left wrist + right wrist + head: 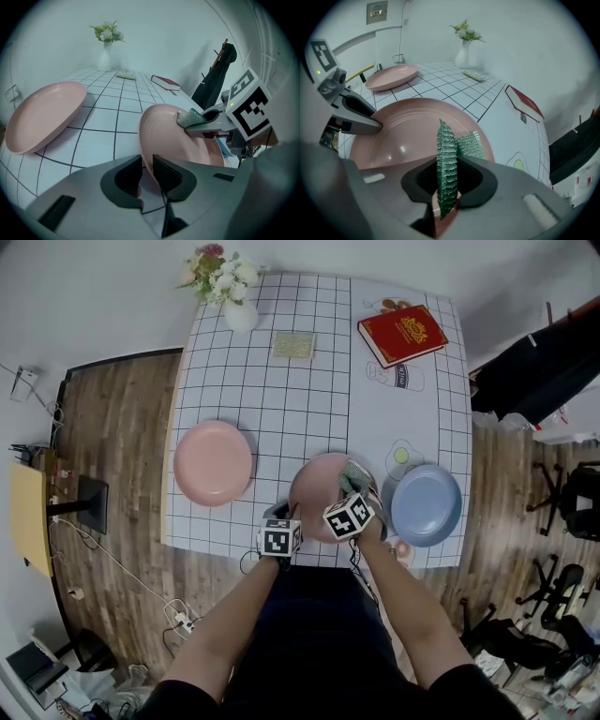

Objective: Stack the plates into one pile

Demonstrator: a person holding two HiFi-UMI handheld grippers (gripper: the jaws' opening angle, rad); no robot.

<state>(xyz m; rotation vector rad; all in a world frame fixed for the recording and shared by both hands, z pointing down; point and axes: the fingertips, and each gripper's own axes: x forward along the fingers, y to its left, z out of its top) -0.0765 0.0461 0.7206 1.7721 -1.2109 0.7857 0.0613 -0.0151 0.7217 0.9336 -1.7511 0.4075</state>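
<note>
Now pinching the near rim of the middle pink plate (164,136) with the left gripper (146,171), jaws closed onto the thin edge rather than spread. Likewise clamping the right-hand rim of that same plate with the right gripper (457,143), green ribbed pads (446,164) pressed one on each face. Held so from two sides, close to the near edge of the checked table (281,381), between a second pink plate (213,462) well off to the left and a blue plate (427,505) just beside on the right. Seems tipped in the left gripper view, though hard to say whether fully off the table. Judged as the first step: taking up one plate to carry it onto another, with no pile begun yet. Next, probably: lift clear with both grips held even, keep level, travel sideways over whichever neighbour is chosen — not possible to tell which — centre above it, lower until nested, and only then ease both sets of jaws apart. Worth watching for a slip at the thin rim, and for clipping the neighbour's edge on the way over.
</note>
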